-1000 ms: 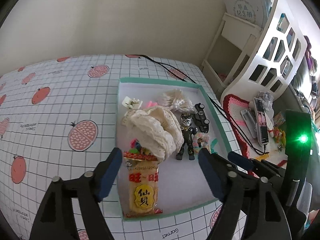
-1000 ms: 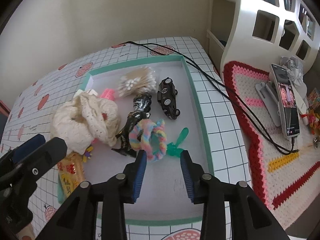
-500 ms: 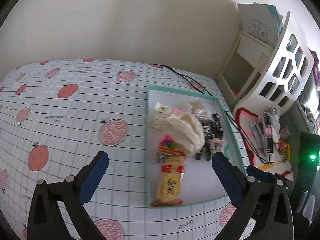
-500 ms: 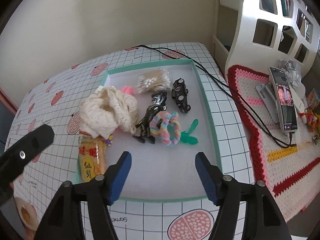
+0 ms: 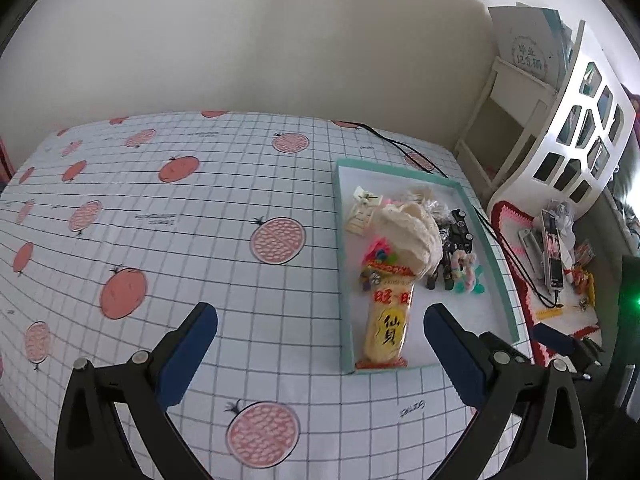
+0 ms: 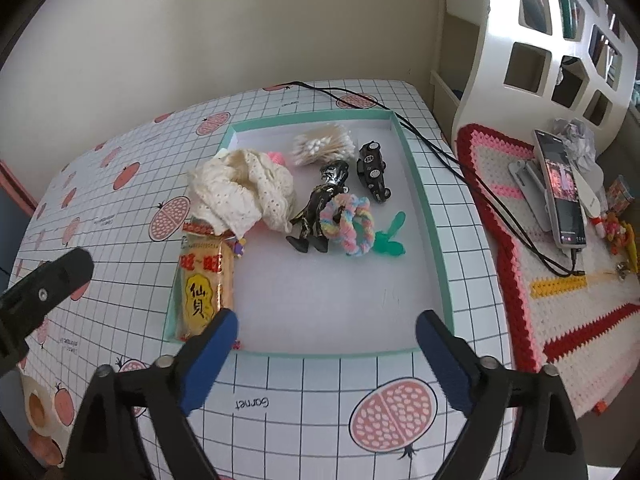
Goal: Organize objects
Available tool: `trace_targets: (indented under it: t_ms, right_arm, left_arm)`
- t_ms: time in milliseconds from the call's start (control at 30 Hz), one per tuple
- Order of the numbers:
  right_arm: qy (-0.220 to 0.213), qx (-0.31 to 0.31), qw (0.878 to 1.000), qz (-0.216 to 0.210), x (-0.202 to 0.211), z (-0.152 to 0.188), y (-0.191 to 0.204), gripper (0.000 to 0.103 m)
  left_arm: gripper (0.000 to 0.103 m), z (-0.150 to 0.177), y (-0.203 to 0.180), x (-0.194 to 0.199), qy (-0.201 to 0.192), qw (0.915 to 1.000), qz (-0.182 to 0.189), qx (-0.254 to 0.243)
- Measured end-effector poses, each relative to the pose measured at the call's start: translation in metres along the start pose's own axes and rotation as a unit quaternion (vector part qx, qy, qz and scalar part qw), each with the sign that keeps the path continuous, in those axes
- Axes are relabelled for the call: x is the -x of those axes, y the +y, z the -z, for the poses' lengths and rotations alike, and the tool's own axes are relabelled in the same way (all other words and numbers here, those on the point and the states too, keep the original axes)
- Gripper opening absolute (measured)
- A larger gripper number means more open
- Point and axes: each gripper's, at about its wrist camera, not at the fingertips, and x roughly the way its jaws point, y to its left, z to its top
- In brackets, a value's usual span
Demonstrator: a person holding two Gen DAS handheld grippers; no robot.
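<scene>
Right wrist view: the snack packet [image 6: 205,280] lies in the tray [image 6: 434,236], along its left wall, long axis pointing away. The right gripper [image 6: 326,342], just opened and empty, is nearer; the left gripper [image 5: 320,338] gapes empty above the table [image 5: 160,240].

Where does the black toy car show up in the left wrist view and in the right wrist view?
Left wrist view: the black toy car lies right of centre, near the right wall of the tray, partly hidden behind the cream cloth.
Right wrist view: the car lies in plain sight, upper middle, in the tray's far right part.
Shared landmark: the pastel hair tie.
</scene>
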Motion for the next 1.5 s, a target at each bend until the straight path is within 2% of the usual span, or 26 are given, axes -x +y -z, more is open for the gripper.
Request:
trace_targets:
  t_ms: [167,467,633,900,1500]
  right_arm:
    - [0.005,-0.013,1.000,-0.001,0.009,0.009,0.000,0.103]
    - [0.016,0.000,1.000,0.009,0.017,0.024,0.009,0.103]
    - [0.025,0.000,1.000,0.007,0.018,0.033,0.011,0.103]
    - [0.028,0.010,1.000,0.002,0.022,0.044,0.020,0.103]
    - [0.047,0.014,0.999,0.003,0.024,0.057,0.030,0.103]
  left_arm:
    - [0.103,0.011,0.010,0.011,0.001,1.0000,-0.002,0.003]
    - [0.103,0.028,0.029,0.009,0.042,0.9987,0.001,0.029]
    - [0.103,0.035,0.033,0.005,0.059,0.9979,-0.007,0.025]
    - [0.103,0.052,0.034,0.008,0.071,0.9971,-0.022,0.017]
    - [0.103,0.077,0.043,0.005,0.094,0.9948,-0.026,0.029]
